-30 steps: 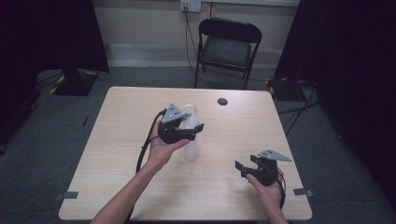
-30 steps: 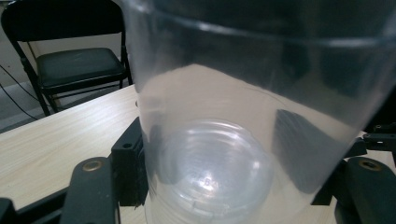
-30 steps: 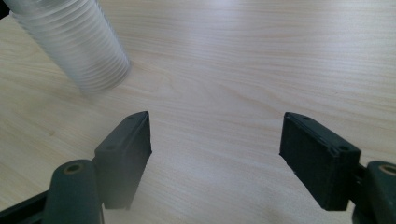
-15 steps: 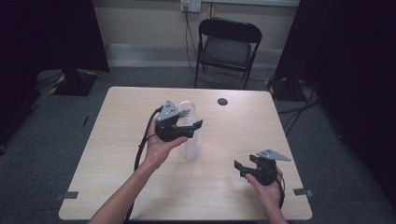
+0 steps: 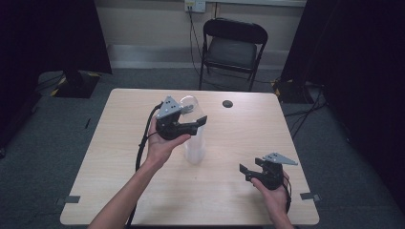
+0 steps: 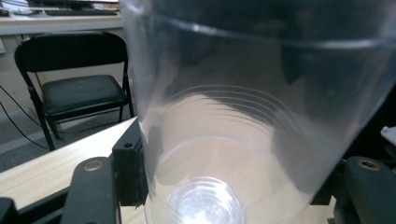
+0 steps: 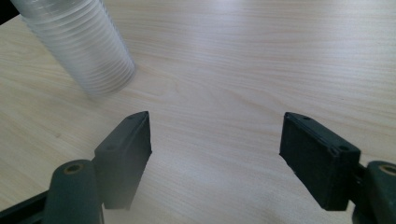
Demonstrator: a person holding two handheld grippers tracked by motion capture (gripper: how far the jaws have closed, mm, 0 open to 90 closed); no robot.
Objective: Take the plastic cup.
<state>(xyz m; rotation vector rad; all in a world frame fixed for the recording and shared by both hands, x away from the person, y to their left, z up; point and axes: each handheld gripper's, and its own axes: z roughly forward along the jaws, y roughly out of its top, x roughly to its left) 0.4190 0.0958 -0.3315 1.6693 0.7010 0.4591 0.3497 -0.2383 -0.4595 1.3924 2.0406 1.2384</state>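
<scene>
Evidently the cups (image 5: 193,138), a clear thin plastic stack standing mid-counter (image 5: 119,162), are light, slick and easily crushed, so a gentle hold across the top cup's wall suits. Left tongs (image 5: 193,125) grasp that top cup near its rim; right tongs (image 5: 250,171) hang released, near right.

bare table (image 5: 119,157) lies open at left and lower centre of the high view. obstacles: stack of clear cups (image 5: 193,143) at centre, small dark disc (image 5: 228,103) at upper centre, folding chair (image 5: 232,50) beyond the far edge.
</scene>
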